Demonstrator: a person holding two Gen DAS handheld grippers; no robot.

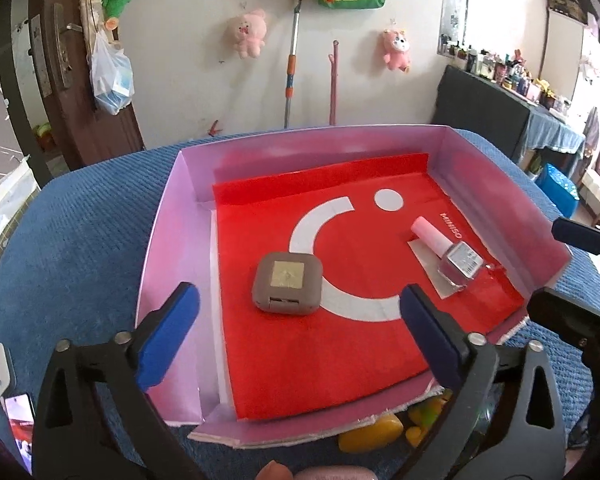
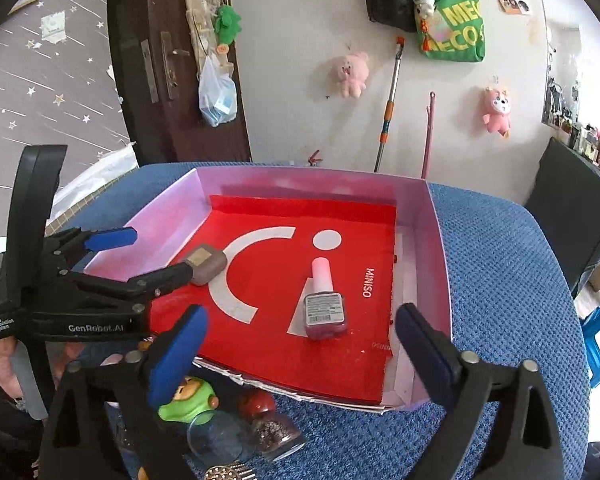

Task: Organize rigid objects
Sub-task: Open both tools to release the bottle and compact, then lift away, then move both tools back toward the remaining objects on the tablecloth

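A shallow pink box (image 1: 168, 216) lined with a red sheet (image 1: 300, 360) sits on a blue textured cloth (image 1: 72, 232), and both grippers hang above its near edge.

In the left wrist view, the left gripper (image 1: 300, 336) stands with its blue-padded fingers (image 1: 168, 336) spread wide and nothing between them. A brown square case (image 1: 287, 282) lies flat on the red sheet at about 12 o'clock from the gap – clear of both pads. At roughly 2 o'clock from the case, well apart from it, a nail polish bottle (image 1: 452, 258) lies on its side, its pink cap pointing toward 10 o'clock and its glass body near the box's right wall. Beyond that wall, at the 3 o'clock edge, part of the right gripper shows.

In the right wrist view, the left gripper comes in from 9 o'clock, one finger tip lying just beside the brown case (image 2: 205, 264); whether they touch is unclear. A hand (image 2: 0, 364) holds its handle. The right gripper (image 2: 302, 340) is also wide apart and empty – the bottle (image 2: 324, 308) lies at 12 o'clock, cap pointing away. Outside the near wall, at 7 o'clock, sit a green toy (image 2: 188, 398) and a small glass jar (image 2: 274, 432) with a red top.
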